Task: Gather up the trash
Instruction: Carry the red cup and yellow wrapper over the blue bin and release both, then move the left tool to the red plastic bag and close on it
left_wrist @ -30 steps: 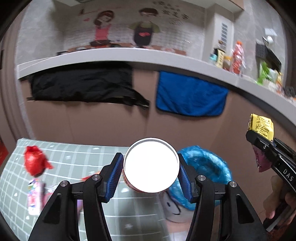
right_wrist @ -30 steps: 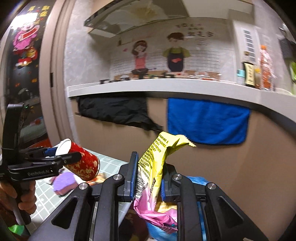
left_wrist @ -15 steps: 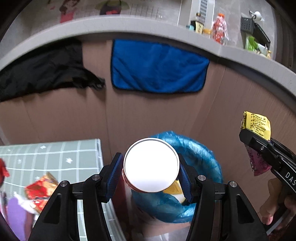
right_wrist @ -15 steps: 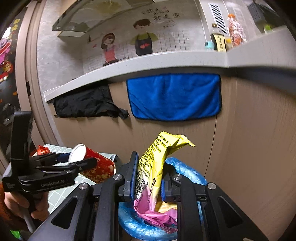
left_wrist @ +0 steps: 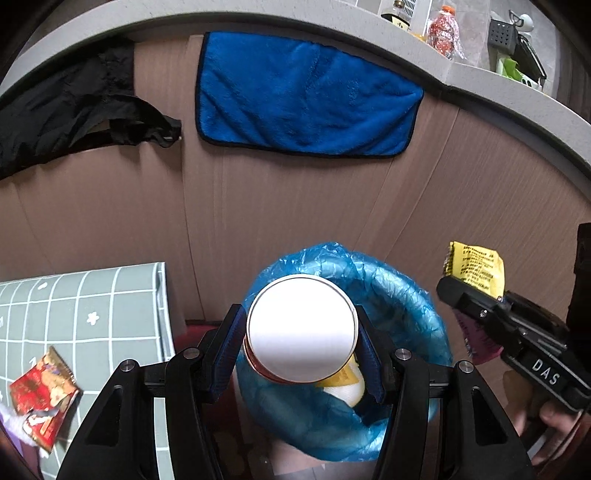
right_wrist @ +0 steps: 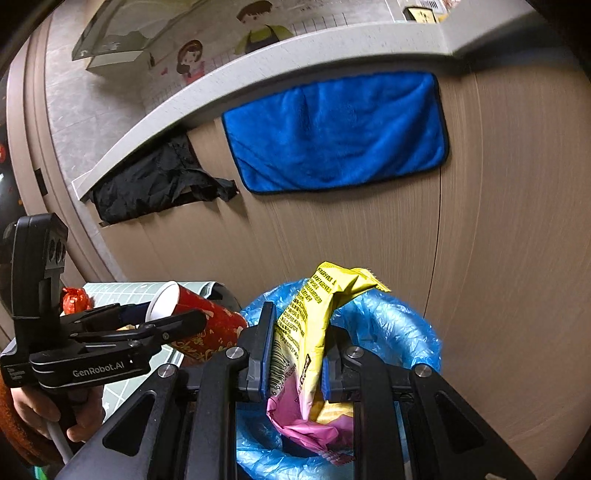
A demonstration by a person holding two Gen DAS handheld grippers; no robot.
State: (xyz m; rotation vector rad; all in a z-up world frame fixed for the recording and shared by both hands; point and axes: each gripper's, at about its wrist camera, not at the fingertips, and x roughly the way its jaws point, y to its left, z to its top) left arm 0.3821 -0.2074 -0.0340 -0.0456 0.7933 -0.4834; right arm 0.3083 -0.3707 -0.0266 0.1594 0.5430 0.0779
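Over the mouth of the blue-lined bin (left_wrist: pixel 402 295) we hold a red paper cup (left_wrist: pixel 301 330), its white open end facing the left wrist camera, pinched on both sides by the blue pads of our left gripper (left_wrist: pixel 301 343). From the right wrist view the same cup (right_wrist: pixel 207 325) lies on its side in those fingers, its red patterned wall reaching the bin's near edge (right_wrist: pixel 391 325). Our right gripper (right_wrist: pixel 295 360) is clamped on a yellow and pink snack wrapper (right_wrist: pixel 314 321); the yellow end stands up above the pads and the pink end hangs down inside the bin's rim. In the left view that wrapper (left_wrist: pixel 476 267) sits to the right of the bin. Some pale and yellow trash (left_wrist: pixel 345 386) already lies in the liner. To the left, a green gridded mat (left_wrist: pixel 110 314) carries a crumpled red wrapper (left_wrist: pixel 42 397). Behind the bin rises a wood-grain panel (left_wrist: pixel 295 206), with a blue towel (left_wrist: pixel 303 96) and a black cloth (left_wrist: pixel 74 110) hanging from the grey counter edge (left_wrist: pixel 258 20) above.
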